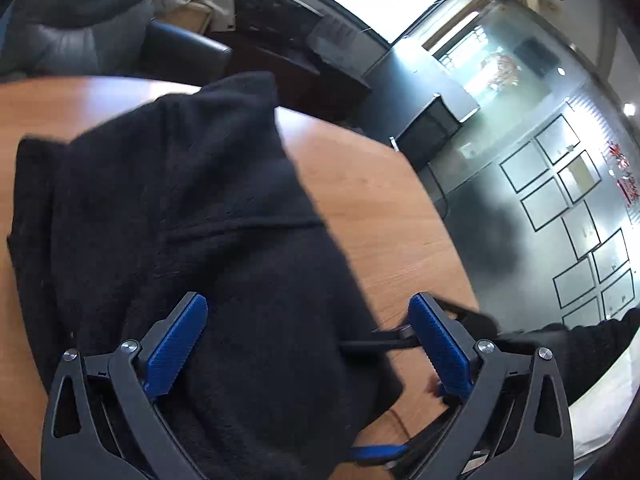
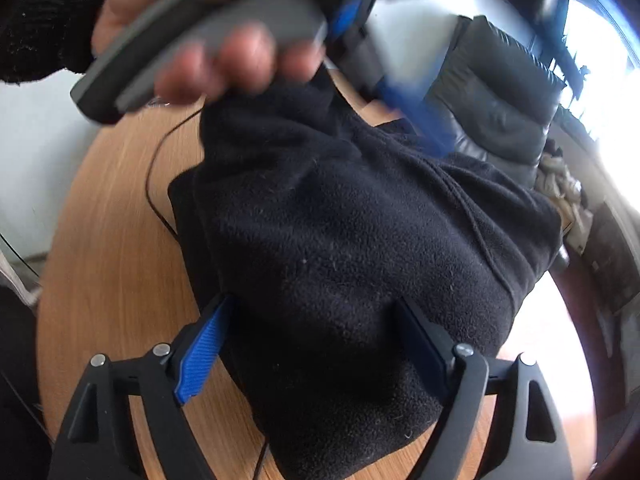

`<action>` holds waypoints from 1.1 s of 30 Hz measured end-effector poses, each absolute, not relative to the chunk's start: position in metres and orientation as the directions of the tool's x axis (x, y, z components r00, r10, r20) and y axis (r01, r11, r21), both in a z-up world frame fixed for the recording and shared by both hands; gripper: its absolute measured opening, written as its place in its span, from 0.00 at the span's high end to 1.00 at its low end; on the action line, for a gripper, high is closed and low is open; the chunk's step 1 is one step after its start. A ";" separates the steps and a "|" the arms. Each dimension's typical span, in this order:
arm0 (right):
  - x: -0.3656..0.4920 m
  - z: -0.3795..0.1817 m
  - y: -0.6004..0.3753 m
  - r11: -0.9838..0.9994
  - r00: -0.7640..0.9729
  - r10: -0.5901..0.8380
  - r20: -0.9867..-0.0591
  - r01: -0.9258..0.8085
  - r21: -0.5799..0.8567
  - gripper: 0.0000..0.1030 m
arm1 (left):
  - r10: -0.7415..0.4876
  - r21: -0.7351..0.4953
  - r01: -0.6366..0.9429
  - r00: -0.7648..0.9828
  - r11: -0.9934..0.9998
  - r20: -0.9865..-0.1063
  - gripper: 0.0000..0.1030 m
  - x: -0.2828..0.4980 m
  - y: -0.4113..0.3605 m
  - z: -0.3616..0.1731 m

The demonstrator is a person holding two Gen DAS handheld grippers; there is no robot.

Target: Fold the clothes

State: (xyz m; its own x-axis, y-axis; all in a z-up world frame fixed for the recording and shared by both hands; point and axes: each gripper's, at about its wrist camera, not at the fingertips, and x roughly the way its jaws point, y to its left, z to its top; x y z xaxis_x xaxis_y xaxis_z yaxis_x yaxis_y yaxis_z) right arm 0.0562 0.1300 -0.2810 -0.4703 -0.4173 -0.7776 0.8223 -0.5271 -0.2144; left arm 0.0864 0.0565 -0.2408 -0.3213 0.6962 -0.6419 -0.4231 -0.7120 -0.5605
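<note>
Black fleece garment (image 2: 340,240) lies bunched and partly folded in a thick pile on the round wooden table (image 2: 104,280), roughly centred, one edge running toward the table's far rim in the left wrist view (image 1: 180,208).

Right gripper (image 2: 312,344): jaws spread wide, straddling the near end of the pile. Fleece sits between the blue pads (image 2: 200,356), but the pads don't look clamped on it, so I read it as released, not gripping.

Left gripper (image 1: 308,340): jaws also wide apart, hovering over the garment's near edge; the cloth fills the gap on its left-pad side, bare wood shows by the other pad. Nothing pinched.

In the right wrist view the person's left hand (image 2: 208,40), in a black sleeve, grips the grey handle of the left gripper above the far end of the pile; heavily blurred.

A thin black cable (image 2: 154,184) runs across the table beside the garment. A dark leather armchair (image 2: 500,100) stands beyond the table, with a bright window behind it.
</note>
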 end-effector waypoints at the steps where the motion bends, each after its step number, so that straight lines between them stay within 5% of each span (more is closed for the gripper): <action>1: 0.061 -0.283 0.131 -0.516 -0.480 -0.413 -0.774 0.824 -0.236 0.15 | 0.695 -0.547 -0.437 -0.346 -0.714 -0.630 0.27 0.094 0.048 -0.251; 6: 0.057 -0.265 0.154 -0.556 -0.452 -0.470 -0.758 0.819 -0.144 0.17 | 0.701 -0.512 -0.487 -0.398 -0.708 -0.591 0.34 0.118 0.030 -0.264; 11: 0.007 -0.204 0.200 -0.746 -0.581 -0.543 -0.607 0.665 0.030 0.17 | 0.714 -0.515 -0.496 -0.438 -0.699 -0.546 0.51 0.125 0.019 -0.279; 14: -0.021 -0.251 0.181 -0.747 -0.553 -0.391 -0.736 0.658 -0.097 0.17 | 0.728 -0.529 -0.502 -0.425 -0.684 -0.538 0.55 0.126 0.013 -0.276; 17: -0.027 -0.288 0.165 -0.739 -0.533 -0.334 -0.777 0.660 -0.135 0.21 | 0.688 -0.473 -0.511 -0.421 -0.718 -0.591 0.40 0.131 0.020 -0.250; 20: -0.026 -0.294 0.158 -0.761 -0.563 -0.294 -0.773 0.627 -0.167 0.21 | 0.645 -0.413 -0.520 -0.421 -0.748 -0.637 0.13 0.137 0.028 -0.223; 27: -0.017 -0.275 0.153 -0.817 -0.614 -0.219 -0.758 0.540 -0.202 0.18 | 0.633 -0.334 -0.554 -0.535 -0.763 -0.559 0.06 0.160 0.077 -0.144; 33: 0.009 -0.225 0.215 -0.855 -0.591 -0.456 -0.665 0.499 0.142 0.14 | 0.556 -0.353 -0.455 -0.461 -0.817 -0.692 0.08 0.160 0.085 -0.233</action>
State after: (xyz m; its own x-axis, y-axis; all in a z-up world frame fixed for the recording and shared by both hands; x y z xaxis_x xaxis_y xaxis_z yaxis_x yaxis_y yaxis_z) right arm 0.0094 0.2155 -0.2247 -0.5914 -0.4556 -0.6653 0.4992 -0.8548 0.1416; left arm 0.1595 0.0852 -0.2331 -0.4615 0.5558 -0.6915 -0.4551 -0.8174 -0.3532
